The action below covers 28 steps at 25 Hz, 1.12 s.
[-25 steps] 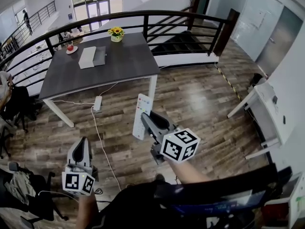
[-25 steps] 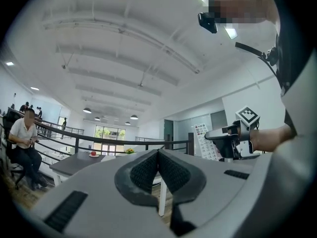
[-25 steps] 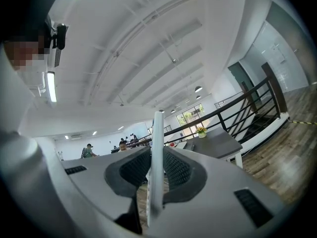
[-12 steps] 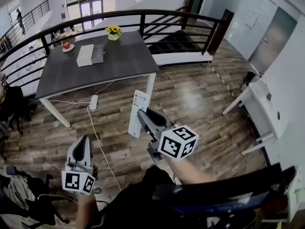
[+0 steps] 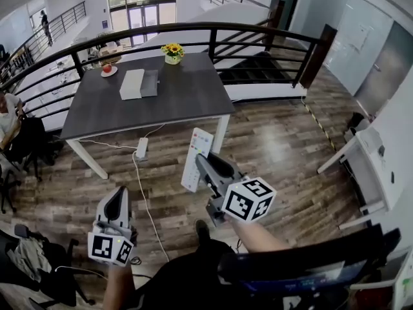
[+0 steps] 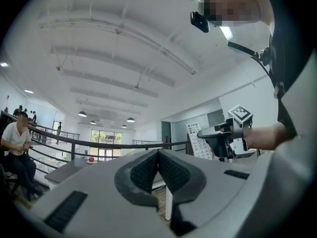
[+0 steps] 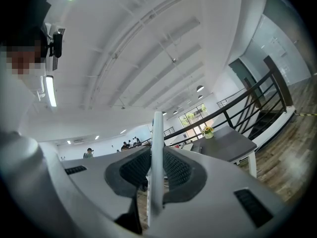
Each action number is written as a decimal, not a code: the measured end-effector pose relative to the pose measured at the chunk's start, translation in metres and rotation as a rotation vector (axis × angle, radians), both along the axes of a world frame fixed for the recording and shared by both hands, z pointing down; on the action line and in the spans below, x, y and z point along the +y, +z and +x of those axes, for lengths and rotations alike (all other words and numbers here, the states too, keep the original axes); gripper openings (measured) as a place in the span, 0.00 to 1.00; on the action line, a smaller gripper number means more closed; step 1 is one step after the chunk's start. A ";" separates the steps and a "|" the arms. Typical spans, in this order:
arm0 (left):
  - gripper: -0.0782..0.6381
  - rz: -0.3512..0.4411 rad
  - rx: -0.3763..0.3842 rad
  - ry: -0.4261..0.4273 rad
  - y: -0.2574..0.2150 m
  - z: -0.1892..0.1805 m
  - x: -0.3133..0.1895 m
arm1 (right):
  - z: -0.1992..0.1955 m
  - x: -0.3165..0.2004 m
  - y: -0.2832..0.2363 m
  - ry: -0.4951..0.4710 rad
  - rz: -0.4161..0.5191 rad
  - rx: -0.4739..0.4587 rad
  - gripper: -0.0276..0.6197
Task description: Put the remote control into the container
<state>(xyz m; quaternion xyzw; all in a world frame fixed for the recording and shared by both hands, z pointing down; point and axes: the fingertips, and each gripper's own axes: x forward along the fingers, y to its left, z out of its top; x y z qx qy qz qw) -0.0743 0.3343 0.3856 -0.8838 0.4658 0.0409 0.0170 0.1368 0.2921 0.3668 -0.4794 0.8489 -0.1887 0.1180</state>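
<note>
Now | right tool: pinching white remote control by its lower end | left tool: pressed together

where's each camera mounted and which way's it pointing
Head view: on the person's head, looking down at floor and table; shows both forearms, left tool, right tool holding the remote control.
Left gripper view: on the left tool, tilted up at the ceiling; shows its shut jaws, the person's torso.
Right gripper view: on the right tool, tilted up; shows its jaws clamping the remote control edge-on.
Shared: all three show the remote control.
</note>
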 end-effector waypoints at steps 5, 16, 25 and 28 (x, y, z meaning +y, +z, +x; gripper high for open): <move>0.12 -0.010 0.003 -0.032 -0.007 0.012 -0.052 | 0.014 -0.053 -0.003 -0.020 0.000 -0.021 0.17; 0.12 -0.044 -0.022 -0.085 -0.010 0.058 -0.163 | 0.066 -0.166 0.000 -0.049 -0.009 -0.029 0.17; 0.12 -0.052 -0.046 -0.127 -0.011 0.095 -0.231 | 0.101 -0.233 0.010 -0.077 -0.044 -0.062 0.17; 0.12 -0.054 -0.062 -0.122 -0.011 0.099 -0.244 | 0.100 -0.249 0.014 -0.087 -0.051 -0.075 0.17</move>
